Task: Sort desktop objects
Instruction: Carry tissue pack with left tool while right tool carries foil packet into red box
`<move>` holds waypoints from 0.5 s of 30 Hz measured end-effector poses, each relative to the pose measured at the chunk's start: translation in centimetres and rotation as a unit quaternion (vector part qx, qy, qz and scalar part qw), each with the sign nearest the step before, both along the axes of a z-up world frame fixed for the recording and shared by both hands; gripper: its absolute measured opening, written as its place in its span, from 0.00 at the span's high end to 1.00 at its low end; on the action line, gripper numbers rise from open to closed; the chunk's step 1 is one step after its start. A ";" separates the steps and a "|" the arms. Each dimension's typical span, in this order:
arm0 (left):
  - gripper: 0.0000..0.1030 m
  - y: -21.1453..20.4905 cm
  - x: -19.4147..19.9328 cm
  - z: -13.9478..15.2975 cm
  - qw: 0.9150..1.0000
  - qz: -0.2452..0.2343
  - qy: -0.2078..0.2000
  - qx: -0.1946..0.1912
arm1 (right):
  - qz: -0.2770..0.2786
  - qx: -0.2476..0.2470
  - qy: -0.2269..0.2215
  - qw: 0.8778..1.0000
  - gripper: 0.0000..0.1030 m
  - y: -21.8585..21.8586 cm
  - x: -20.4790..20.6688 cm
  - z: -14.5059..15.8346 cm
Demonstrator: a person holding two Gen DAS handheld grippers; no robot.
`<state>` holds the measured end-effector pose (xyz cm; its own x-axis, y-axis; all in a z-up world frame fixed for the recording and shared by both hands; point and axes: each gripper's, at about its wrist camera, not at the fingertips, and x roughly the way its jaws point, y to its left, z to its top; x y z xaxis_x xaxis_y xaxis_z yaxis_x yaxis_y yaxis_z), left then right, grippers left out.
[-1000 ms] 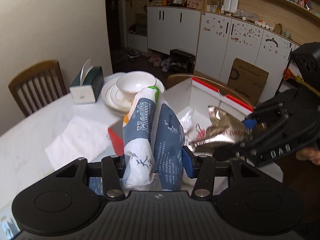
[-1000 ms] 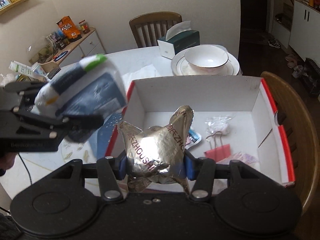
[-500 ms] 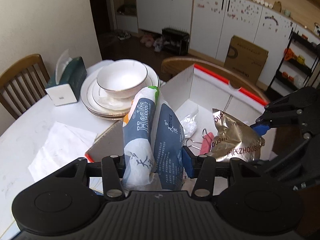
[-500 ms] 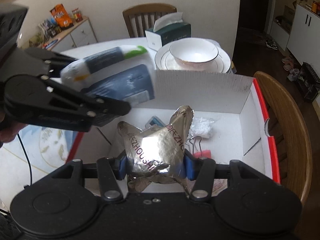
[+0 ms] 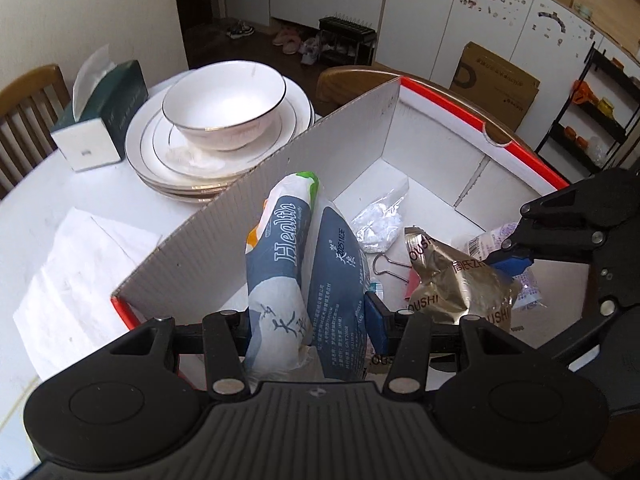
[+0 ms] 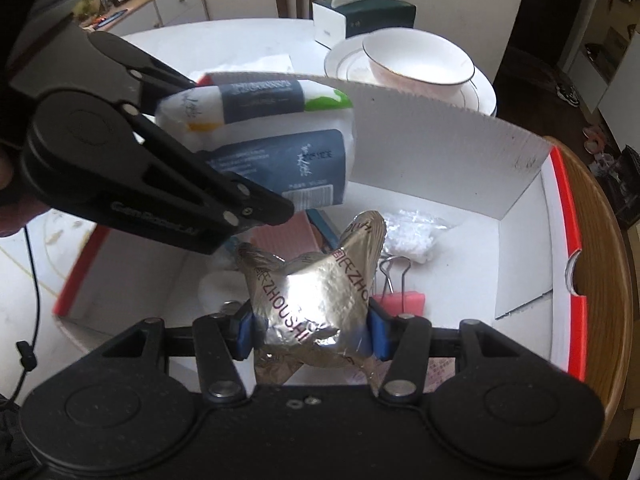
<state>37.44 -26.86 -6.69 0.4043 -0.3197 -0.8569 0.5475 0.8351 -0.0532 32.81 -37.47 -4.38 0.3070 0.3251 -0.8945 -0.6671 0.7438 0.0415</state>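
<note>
Setting: cardboard box [image 5: 440, 136] with red rims is seen on a white table [image 5: 36, 216], beside stacked plates [image 5: 160, 160] with a bowl [image 5: 224, 104] on top and a tissue box [image 5: 108, 120].
Left gripper [image 5: 308, 320]: closed on a blue-and-white pack [image 5: 304, 264] printed "Health"; the pack is pinched between the blue pads and held over the box's near corner, above its floor.
Right gripper [image 6: 310, 330]: clamped on a crumpled foil pouch [image 6: 316, 292], which is held low over the middle of the box.
Change: a second ago both packs were carried higher, the left one out over the table edge by the box wall; both have since been brought down and inward, so that each now hangs inside the box's outline. Neither grip has been altered.
Box contents: a clear bag of white bits [image 5: 380, 220], a pink binder clip [image 6: 396, 300], a pink packet [image 6: 288, 236] and a small printed sachet [image 5: 492, 236] are already lying on the floor.
Meaning for task: carrying is judged nearly finished; release of both packs is what appears to remain.
Risk: both grippers are crowded close together above the same space, so a bump between them is judged possible on release.
</note>
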 end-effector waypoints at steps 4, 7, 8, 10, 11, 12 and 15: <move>0.53 -0.3 0.3 -0.9 1.000 -0.001 0.009 0.011 | 0.016 -0.010 0.001 1.000 0.48 0.4 -0.1 -0.5; 0.53 -0.7 0.4 -1.4 1.000 -0.006 0.021 0.016 | 0.022 -0.014 0.001 1.000 0.47 0.5 -0.3 -1.0; 0.53 -0.9 0.5 -1.6 0.999 -0.009 0.026 0.018 | 0.022 -0.014 0.002 1.000 0.47 0.5 -0.2 -1.1; 0.53 -1.1 0.4 -1.9 0.999 -0.014 0.029 0.025 | 0.024 -0.017 0.000 1.000 0.46 0.5 -0.2 -1.2; 0.52 -1.2 0.3 -2.1 0.999 -0.016 0.030 0.027 | 0.026 -0.017 0.001 1.000 0.46 0.5 -0.2 -1.3; 0.52 -1.3 0.3 -2.2 0.999 -0.017 0.032 0.028 | 0.026 -0.015 0.002 1.000 0.45 0.4 -0.3 -1.3; 0.51 -1.3 0.3 -2.4 0.999 -0.020 0.035 0.030 | 0.028 -0.012 0.005 1.000 0.44 1.0 -0.2 -1.5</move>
